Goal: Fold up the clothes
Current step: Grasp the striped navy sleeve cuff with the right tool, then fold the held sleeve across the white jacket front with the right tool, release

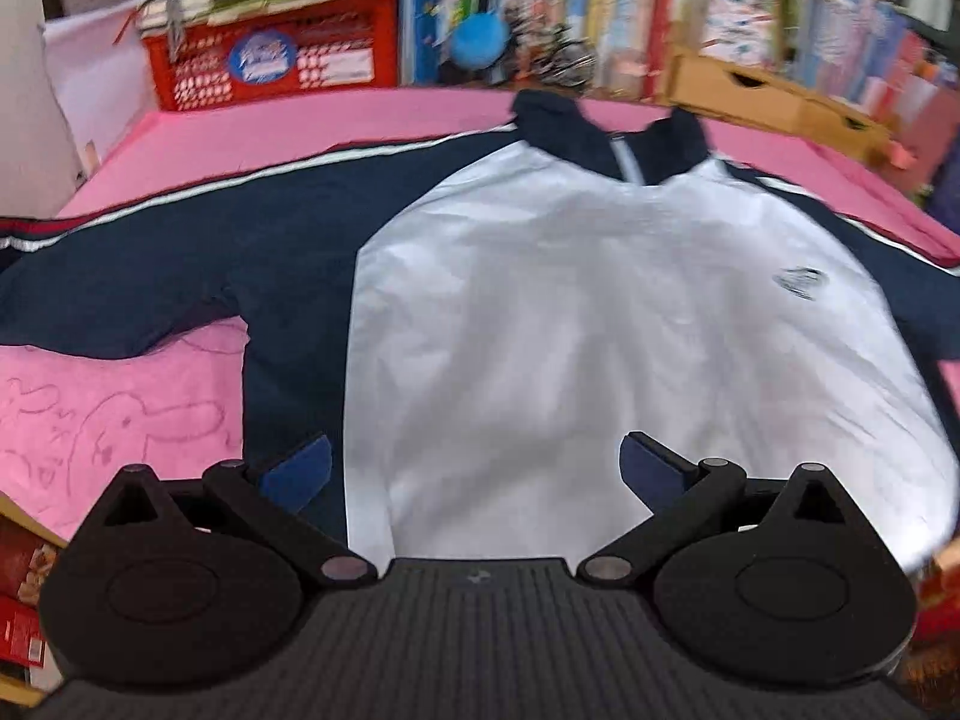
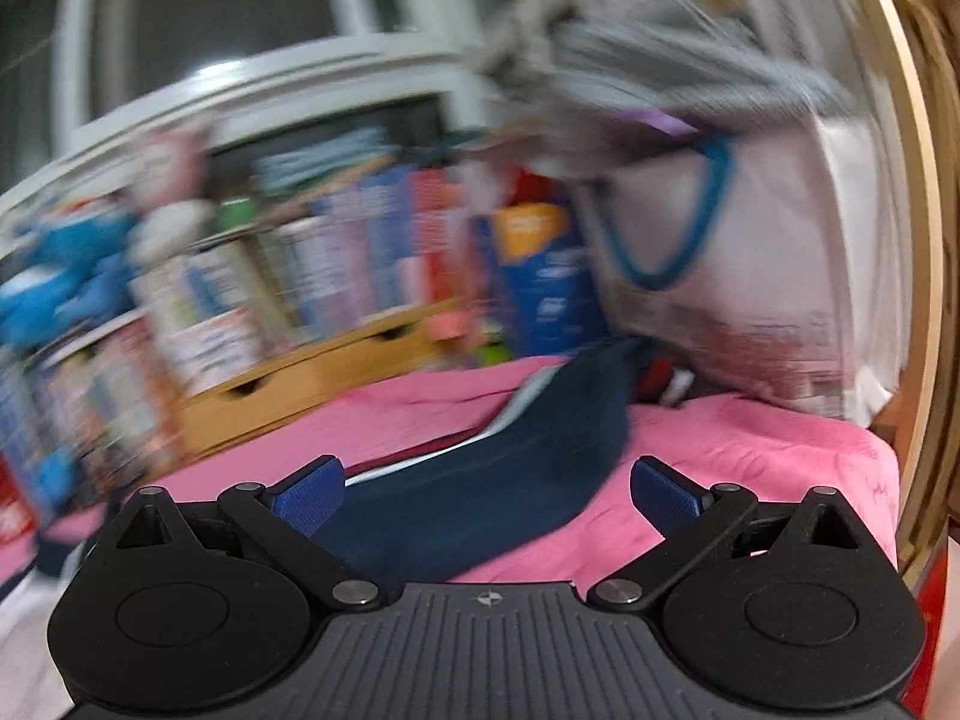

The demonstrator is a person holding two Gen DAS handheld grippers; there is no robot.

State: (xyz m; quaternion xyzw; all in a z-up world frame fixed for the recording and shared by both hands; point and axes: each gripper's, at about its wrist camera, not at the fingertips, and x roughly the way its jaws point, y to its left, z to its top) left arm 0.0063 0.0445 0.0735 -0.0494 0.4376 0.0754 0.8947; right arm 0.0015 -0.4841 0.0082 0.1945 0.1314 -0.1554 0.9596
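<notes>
Pink cloth covers the work surface, with a faint line drawing on it at the near left of the left wrist view, and a navy-and-white jacket lies spread flat on it, front up, collar at the far side. Closest to that camera, the left gripper hangs over the jacket's lower hem with its blue-padded fingers wide apart and nothing between them; one finger sits over the navy side panel, the other over the white front. Beyond them the white chest carries a small dark logo, and a navy sleeve with a white stripe along its upper edge stretches out to the left. In the right wrist view, which is heavily blurred, the right gripper is likewise spread open and empty, held just above the jacket's other navy sleeve, which runs away across the pink cloth toward the far right. Behind the surface stand a red plastic crate with stacked papers on top, a wooden drawer unit, and rows of books on shelves.
</notes>
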